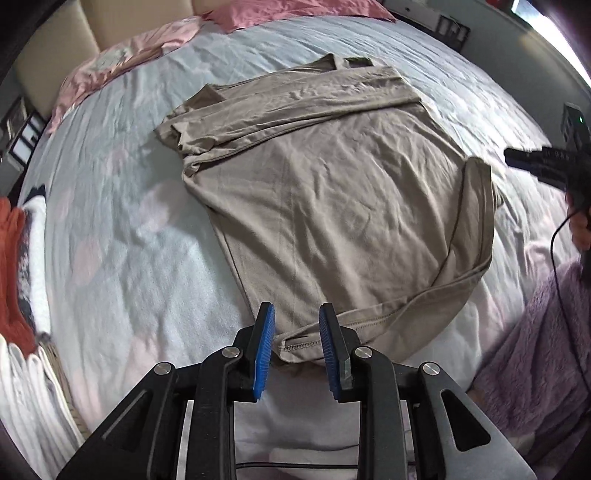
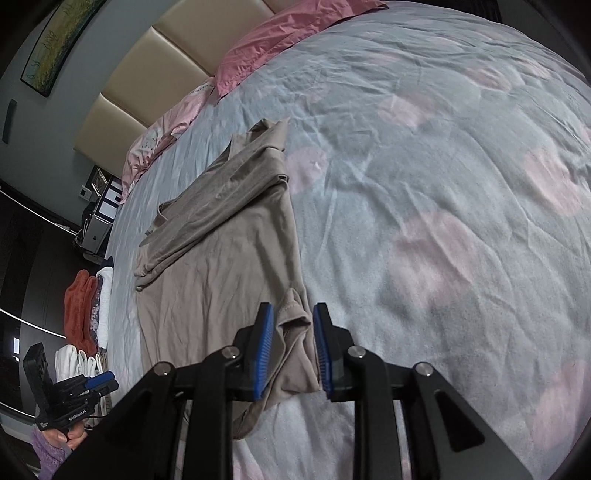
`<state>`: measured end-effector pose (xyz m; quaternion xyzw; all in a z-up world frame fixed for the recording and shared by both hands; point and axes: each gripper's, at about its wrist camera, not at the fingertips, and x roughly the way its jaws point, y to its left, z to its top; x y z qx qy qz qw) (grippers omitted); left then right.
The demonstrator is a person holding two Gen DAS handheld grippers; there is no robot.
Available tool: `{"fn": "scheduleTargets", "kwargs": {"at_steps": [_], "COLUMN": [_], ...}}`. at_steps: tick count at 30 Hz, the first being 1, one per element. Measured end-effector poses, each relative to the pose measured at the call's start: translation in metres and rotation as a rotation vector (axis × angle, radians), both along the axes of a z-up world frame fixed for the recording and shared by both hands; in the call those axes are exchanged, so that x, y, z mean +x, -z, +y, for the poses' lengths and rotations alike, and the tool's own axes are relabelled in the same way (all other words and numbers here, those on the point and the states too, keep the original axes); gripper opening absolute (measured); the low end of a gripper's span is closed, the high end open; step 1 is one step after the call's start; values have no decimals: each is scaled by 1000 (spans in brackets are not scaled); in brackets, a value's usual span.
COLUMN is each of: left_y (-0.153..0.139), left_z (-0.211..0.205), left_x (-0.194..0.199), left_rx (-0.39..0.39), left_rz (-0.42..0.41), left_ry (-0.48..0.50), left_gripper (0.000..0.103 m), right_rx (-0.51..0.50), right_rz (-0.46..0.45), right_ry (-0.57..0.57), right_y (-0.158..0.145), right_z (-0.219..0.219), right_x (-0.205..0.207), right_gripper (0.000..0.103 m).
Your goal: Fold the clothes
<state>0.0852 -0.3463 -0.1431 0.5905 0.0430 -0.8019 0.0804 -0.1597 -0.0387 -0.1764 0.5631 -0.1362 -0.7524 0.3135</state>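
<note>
Left wrist view is showing the left gripper (image 1: 296, 334) w/ jaws standing partly apart, blue pads (image 1: 264, 350) bracketing the near stitched hem corner of the tan shirt (image 1: 332, 192); cloth is sitting in the gap, pads not pinching it, so nothing is being held. Shirt is lying straight ahead of the claw on the pale blue bedspread (image 1: 122, 236), its far part folded over into a long band running across, a sleeve curling along the edge to the claw's right. Open bedspread is stretching wide to the claw's left and beyond the shirt up to the pink pillows (image 1: 295, 11). Folded clothes stack (image 1: 22, 295), orange & white, is sitting far left at the bed edge; purple fuzzy sleeve (image 1: 535, 362) is sitting low right. Right gripper (image 1: 535, 162) is showing at far right, just off the shirt's right edge. Right wrist view is showing the right gripper (image 2: 293, 334), jaws likewise partly apart, w/ a bunched sleeve edge of the shirt (image 2: 221, 258) lying between the pads (image 2: 263, 350); no firm pinch is visible. Shirt is spreading ahead & to the claw's left; lots of free bedspread (image 2: 443, 184) is lying to the claw's right & ahead. Left gripper (image 2: 99, 382) is hovering low left near the bed edge.
</note>
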Motion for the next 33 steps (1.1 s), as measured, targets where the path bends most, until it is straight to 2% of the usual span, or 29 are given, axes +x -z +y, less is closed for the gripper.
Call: {"fn": "scheduleTargets", "kwargs": {"at_steps": [2,4,6,9,14,21,23,25,26,28,31,33], "left_y": [2,6,13,29,50,69,72,70,70,66,56,50], "left_z": [13,27,40,54,53,47,42,34,29,22,14,10], "left_x": [-2,-3,-4,-6,-9,-15,-17,-17,-16,-15,-12,-9], "left_rx": [-44,-85,-121,-162,-204,-226,-205,-158,-138,-104,-77,-72], "left_rz": [-30,-46,-67,-129,-217,-221,-211,-188,-177,-146,-90,-57], "left_ry": [70,149,229,319,363,320,276,221,194,156,107,82], "left_gripper": [32,42,43,52,52,52,45,32,30,16,8,6], "right_rx": [-3,-6,-12,-35,-37,-39,-39,-34,-30,-16,8,31], "right_rz": [-7,-14,-24,-50,-68,-71,-70,-55,-45,-12,60,105], "right_ry": [12,25,37,46,22,7,9,8,8,2,-15,-26], "right_y": [-1,-1,-1,2,7,12,13,11,9,5,-7,-13], "right_z": [4,9,13,16,11,4,4,4,4,3,0,-2], "right_x": [2,5,7,6,7,2,1,1,1,1,4,6], "right_gripper": [22,22,22,22,22,22,23,22,22,22,22,23]}}
